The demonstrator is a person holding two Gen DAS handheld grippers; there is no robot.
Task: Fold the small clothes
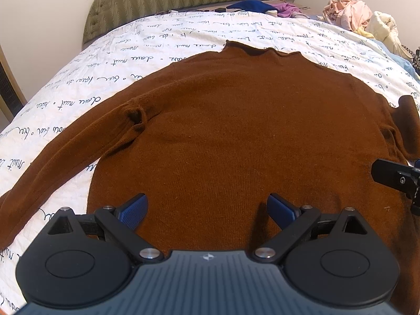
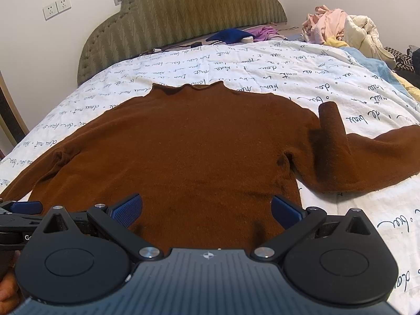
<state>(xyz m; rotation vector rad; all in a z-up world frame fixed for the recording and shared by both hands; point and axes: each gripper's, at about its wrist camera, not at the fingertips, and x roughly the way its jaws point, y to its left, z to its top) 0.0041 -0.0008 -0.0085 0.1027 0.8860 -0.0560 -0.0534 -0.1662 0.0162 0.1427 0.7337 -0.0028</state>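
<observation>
A brown knit sweater [image 1: 236,120] lies flat on the bed, collar at the far end; it also shows in the right wrist view [image 2: 197,141]. Its left sleeve [image 1: 65,141] stretches out to the left. Its right sleeve [image 2: 367,157] is bent back on itself, with the cuff [image 2: 330,115] pointing toward the headboard. My left gripper [image 1: 207,207] is open and empty just above the sweater's hem. My right gripper [image 2: 207,207] is open and empty above the hem's right part. Each gripper's edge shows in the other's view.
The white quilt with black script [image 1: 157,42] covers the bed. A green padded headboard [image 2: 183,13] stands behind. A pile of pale clothes [image 2: 341,29] sits at the far right. Blue and purple garments [image 2: 236,35] lie near the headboard.
</observation>
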